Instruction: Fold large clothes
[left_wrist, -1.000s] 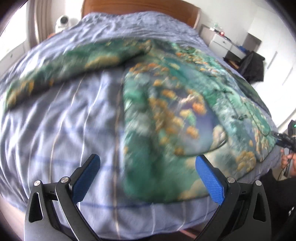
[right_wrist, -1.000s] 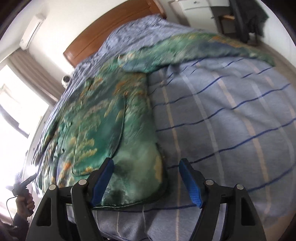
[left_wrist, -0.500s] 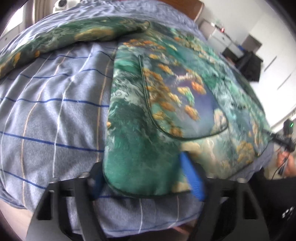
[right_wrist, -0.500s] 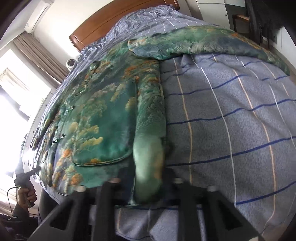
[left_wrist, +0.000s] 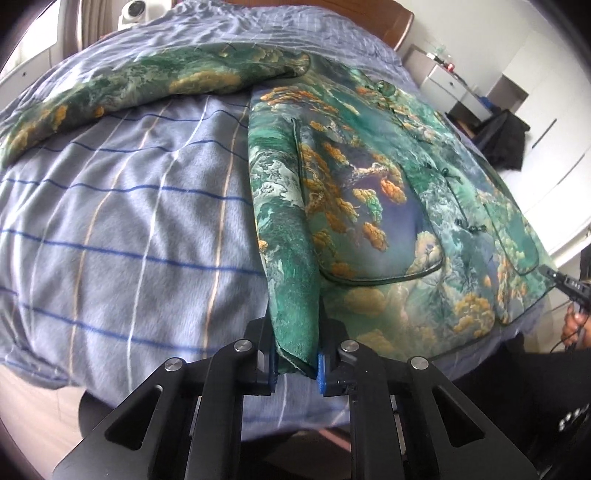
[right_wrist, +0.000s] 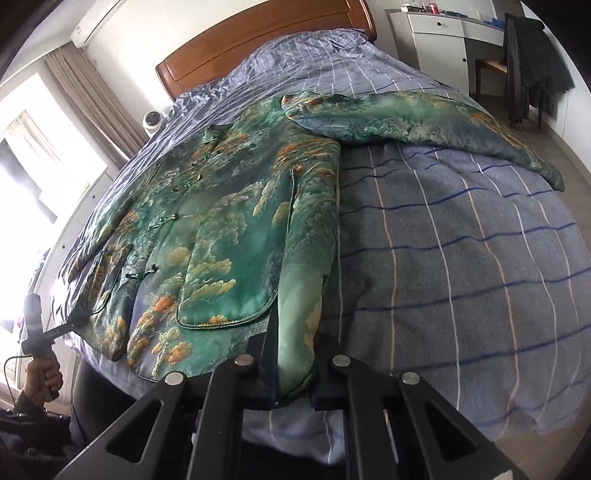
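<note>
Both my left claw (left_wrist: 295, 363) and right claw (right_wrist: 293, 384) clamp the jacket (left_wrist: 369, 206) hem corners (lower centre); I'd lift evenly, keeping the hem taut.

Wooden headboard (right_wrist: 258, 48), white drawers (right_wrist: 436, 37), curtained window (right_wrist: 55, 147) — bright daylight.

Location type: a bedroom in a home. Identifying features are a bed (right_wrist: 461, 258) covered with a blue checked blanket, a wooden headboard (right_wrist: 258, 40) against the wall, and a wall-mounted air conditioner (right_wrist: 98, 24) above brown curtains (right_wrist: 96, 107) beside a bright window. A white drawer unit (right_wrist: 428, 37) and a dark garment (right_wrist: 532, 62) draped over a chair stand beside the bed.
</note>
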